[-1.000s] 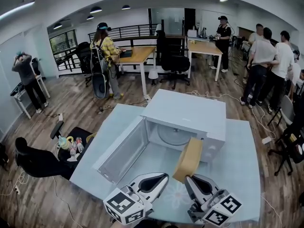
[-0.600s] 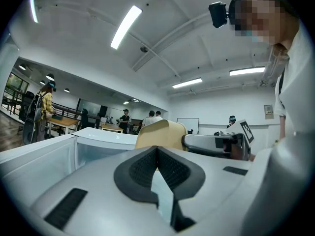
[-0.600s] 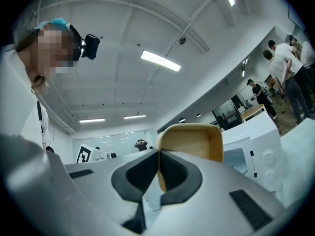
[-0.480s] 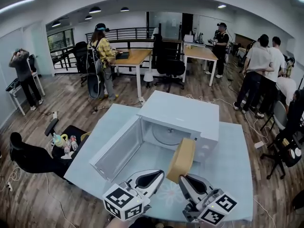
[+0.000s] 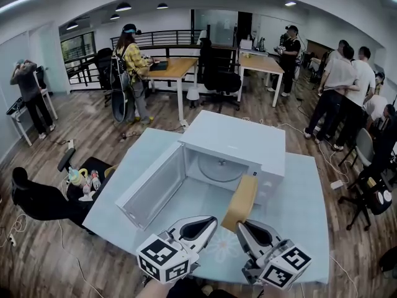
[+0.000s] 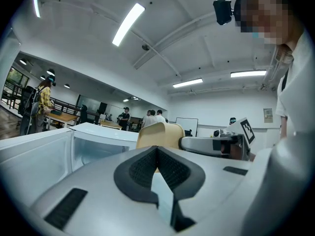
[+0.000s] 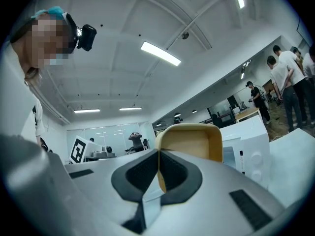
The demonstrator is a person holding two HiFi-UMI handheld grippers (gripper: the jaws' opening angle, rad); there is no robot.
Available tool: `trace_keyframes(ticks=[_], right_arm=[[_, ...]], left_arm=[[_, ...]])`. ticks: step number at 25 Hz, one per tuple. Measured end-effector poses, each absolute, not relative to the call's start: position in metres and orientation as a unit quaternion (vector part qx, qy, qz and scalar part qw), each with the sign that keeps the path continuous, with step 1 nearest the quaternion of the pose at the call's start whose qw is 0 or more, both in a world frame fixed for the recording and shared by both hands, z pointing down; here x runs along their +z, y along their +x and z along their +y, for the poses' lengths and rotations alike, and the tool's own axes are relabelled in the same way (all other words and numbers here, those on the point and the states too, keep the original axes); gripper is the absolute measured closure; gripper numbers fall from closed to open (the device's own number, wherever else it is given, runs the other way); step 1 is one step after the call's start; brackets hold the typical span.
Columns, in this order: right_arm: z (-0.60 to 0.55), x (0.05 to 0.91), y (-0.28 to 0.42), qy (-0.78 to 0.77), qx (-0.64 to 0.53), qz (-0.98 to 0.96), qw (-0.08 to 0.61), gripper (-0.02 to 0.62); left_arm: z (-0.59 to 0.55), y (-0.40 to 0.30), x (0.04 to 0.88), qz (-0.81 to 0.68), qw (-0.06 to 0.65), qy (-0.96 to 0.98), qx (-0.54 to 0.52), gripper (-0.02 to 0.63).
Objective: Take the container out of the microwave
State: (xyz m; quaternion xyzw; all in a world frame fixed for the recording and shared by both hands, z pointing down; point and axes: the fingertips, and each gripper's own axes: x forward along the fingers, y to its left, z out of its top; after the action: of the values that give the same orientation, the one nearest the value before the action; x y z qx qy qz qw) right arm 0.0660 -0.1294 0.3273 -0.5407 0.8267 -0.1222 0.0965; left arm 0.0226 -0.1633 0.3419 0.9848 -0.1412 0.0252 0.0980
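Status: the removal looks essentially done. The white box microwave (image 5: 239,143) stands on the pale blue table (image 5: 304,197) towards its far edge. Its hinged door (image 5: 152,191) is swung open to the left, and the cavity shows only the round glass turntable (image 5: 220,168).

The tan, round-cornered rectangular plastic container (image 5: 240,200) is outside the cavity. It sits in front of the microwave's control panel, over the right part of the table's front edge.

The right gripper (image 5: 242,224) is clamped on one wall of the container, with its dark pads closed over the rim. The left gripper (image 5: 211,221) lies just beside it, jaws closed together with nothing between them.

Condition of the container: it is tipped up on edge, open side facing right, and appears empty and undamaged. Whether its lower edge touches the table cannot be confirmed from these angles.

Outstanding, in my assessment: set the container flat on the table and release it.
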Motion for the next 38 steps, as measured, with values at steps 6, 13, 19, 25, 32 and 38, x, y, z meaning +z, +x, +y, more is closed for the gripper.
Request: trace_keyframes(ticks=[6,13,19,25,32,38], right_arm=[[-0.127,0.326,0.062,-0.535,-0.115,0.833,0.087,0.578],[-0.126,0.333,0.064,-0.537,-0.119,0.832,0.074,0.578],[-0.124,0.331,0.063,-0.533,-0.115,0.835,0.072,0.578],[-0.123,0.332,0.061,-0.528,-0.111,0.839,0.068,0.578],[-0.122,0.334,0.057,-0.525,-0.103,0.842,0.067,0.578],[-0.122,0.339,0.057,-0.526,-0.103,0.842,0.062,0.578]], left_arm=[[-0.162,0.021,0.344,-0.145,0.104,0.984,0.028,0.594],[-0.155,0.03,0.342,-0.134,0.1,0.985,0.029,0.594],[-0.153,0.032,0.344,-0.131,0.099,0.986,0.033,0.594],[-0.152,0.032,0.345,-0.13,0.1,0.986,0.035,0.594],[-0.152,0.029,0.351,-0.135,0.101,0.985,0.041,0.593],[-0.15,0.029,0.355,-0.135,0.105,0.984,0.045,0.592]])
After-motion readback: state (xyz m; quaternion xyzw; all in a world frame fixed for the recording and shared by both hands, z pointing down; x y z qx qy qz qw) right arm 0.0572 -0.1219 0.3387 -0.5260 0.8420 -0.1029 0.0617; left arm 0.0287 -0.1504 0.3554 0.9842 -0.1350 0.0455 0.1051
